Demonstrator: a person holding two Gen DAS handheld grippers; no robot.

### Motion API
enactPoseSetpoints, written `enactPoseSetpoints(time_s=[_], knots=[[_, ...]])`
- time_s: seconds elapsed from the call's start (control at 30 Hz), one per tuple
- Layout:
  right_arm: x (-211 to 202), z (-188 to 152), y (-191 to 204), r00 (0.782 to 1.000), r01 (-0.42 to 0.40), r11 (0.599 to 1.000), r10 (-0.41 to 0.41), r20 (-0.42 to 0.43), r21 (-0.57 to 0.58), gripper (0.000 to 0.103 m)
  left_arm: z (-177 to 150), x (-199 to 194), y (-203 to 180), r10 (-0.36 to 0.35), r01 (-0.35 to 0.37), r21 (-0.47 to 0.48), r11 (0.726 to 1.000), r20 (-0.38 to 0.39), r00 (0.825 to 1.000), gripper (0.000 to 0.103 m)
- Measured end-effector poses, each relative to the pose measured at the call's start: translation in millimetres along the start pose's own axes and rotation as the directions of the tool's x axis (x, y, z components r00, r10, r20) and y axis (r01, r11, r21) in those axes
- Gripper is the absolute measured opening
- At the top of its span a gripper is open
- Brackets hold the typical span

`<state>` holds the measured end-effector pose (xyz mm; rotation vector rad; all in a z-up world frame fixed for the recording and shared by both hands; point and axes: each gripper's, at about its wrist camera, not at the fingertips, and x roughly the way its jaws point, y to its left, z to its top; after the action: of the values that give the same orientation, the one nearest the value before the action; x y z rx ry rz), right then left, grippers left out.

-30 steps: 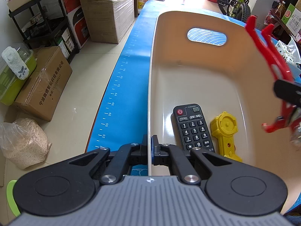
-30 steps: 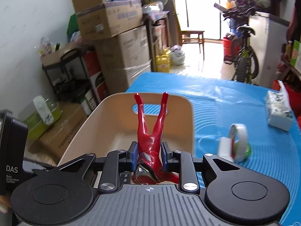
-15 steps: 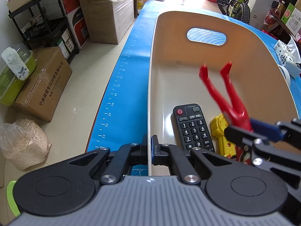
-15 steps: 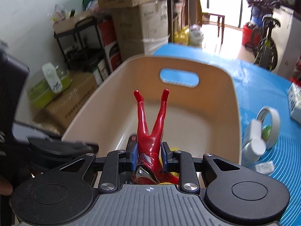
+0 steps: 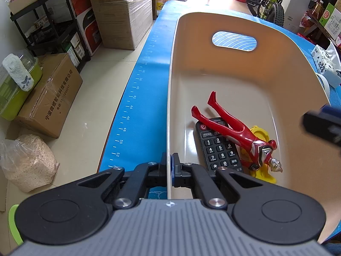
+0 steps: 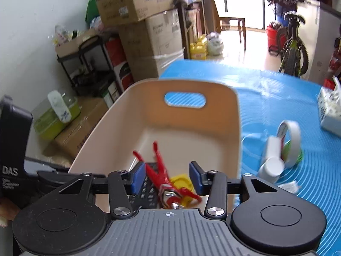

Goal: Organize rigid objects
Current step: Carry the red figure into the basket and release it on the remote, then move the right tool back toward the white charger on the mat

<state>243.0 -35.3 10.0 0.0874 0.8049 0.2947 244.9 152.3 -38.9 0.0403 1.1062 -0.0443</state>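
Note:
A beige bin (image 5: 277,81) stands on the blue mat. My left gripper (image 5: 169,166) is shut on the bin's near left rim. Inside lie a black remote (image 5: 217,147), a yellow toy (image 5: 261,133) and a red figure (image 5: 234,130) lying across the remote. My right gripper (image 6: 167,178) is open and empty above the bin (image 6: 213,132), with the red figure (image 6: 164,175) lying below between its blue pads (image 6: 138,177). Its edge shows blurred at the right of the left wrist view (image 5: 324,125).
On the blue mat (image 6: 277,89) right of the bin are a tape roll (image 6: 291,136), a white bottle (image 6: 271,160) and a tissue pack (image 6: 330,111). Cardboard boxes (image 5: 121,12), a black shelf and a bicycle (image 6: 294,47) stand beyond the table. The mat's left edge (image 5: 136,89) drops to the floor.
My right gripper opened and let go of the red figure, which now lies on the remote in the bin. The right gripper has lifted back. The left gripper stayed on the rim.

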Motion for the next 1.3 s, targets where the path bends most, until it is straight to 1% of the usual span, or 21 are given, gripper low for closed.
enactPoseSetpoints(time_s=[0.03,0.17,0.23,0.33,0.43,0.53,0.63,0.7,0.8,0.87,0.97,1.03,1.1,1.3], knots=[[-4.6,1.9,-4.3,1.000,0.006,1.000,-0.006,0.021,-0.002,0.067,0.0,0.0,0.0,0.000,0.000,0.001,1.000,0.000,1.000,0.004],[-18.3,7.3,-26.2,0.996,0.035,0.998,-0.038,0.075,0.043,0.077,0.1,-0.2,-0.7,0.003,-0.003,0.001,1.000,-0.001,1.000,0.004],[-22.1,7.5,-40.7,0.994,0.056,0.996,-0.062,0.087,0.075,0.083,-0.3,-0.5,-1.0,0.005,-0.005,0.001,1.000,-0.001,1.000,0.004],[-25.5,7.4,-63.9,0.992,0.088,0.988,-0.099,0.084,0.126,0.089,-0.2,-0.6,-1.8,0.009,-0.009,0.002,1.000,-0.001,1.000,0.004],[-31.0,1.8,-86.7,0.983,0.138,0.978,-0.155,0.101,0.157,0.093,0.4,-0.9,-2.0,0.011,-0.011,0.001,1.000,-0.003,1.000,0.005],[-31.0,-5.2,-111.0,0.977,0.173,0.968,-0.192,0.093,0.182,0.095,0.8,-1.3,-2.0,0.013,-0.013,-0.001,1.000,-0.003,1.000,0.005],[-22.1,-12.9,-135.7,0.976,0.200,0.949,-0.215,0.036,0.244,0.096,0.8,-1.4,-2.6,0.016,-0.016,0.001,1.000,-0.003,1.000,0.005],[-15.7,-20.2,-149.5,0.973,0.220,0.937,-0.232,0.012,0.272,0.096,0.9,-1.1,-2.8,0.018,-0.018,0.001,1.000,-0.003,1.000,0.005],[-3.4,-27.5,-157.5,0.962,0.270,0.931,-0.273,-0.021,0.244,0.096,0.9,-1.3,-2.6,0.019,-0.019,0.002,1.000,-0.003,1.000,0.005],[2.8,-29.8,-161.6,0.958,0.285,0.932,-0.285,-0.033,0.224,0.096,0.9,-1.3,-2.7,0.019,-0.019,0.001,1.000,-0.003,1.000,0.005],[13.1,-35.2,-161.7,0.957,0.288,0.941,-0.281,-0.066,0.176,0.096,0.8,-1.3,-2.6,0.018,-0.018,0.002,1.000,-0.003,1.000,0.005],[19.1,-37.5,-161.7,0.962,0.270,0.952,-0.261,-0.082,0.147,0.096,0.8,-1.7,-2.0,0.017,-0.017,0.001,1.000,-0.003,1.000,0.005],[21.5,-38.5,-162.6,0.967,0.249,0.958,-0.237,-0.094,0.145,0.096,0.7,-2.0,-1.6,0.016,-0.016,0.001,1.000,-0.002,1.000,0.005],[36.9,-45.1,-163.3,0.963,0.249,0.962,-0.235,-0.130,0.111,0.096,0.7,-1.9,-1.6,0.016,-0.016,0.001,1.000,-0.003,1.000,0.005]])
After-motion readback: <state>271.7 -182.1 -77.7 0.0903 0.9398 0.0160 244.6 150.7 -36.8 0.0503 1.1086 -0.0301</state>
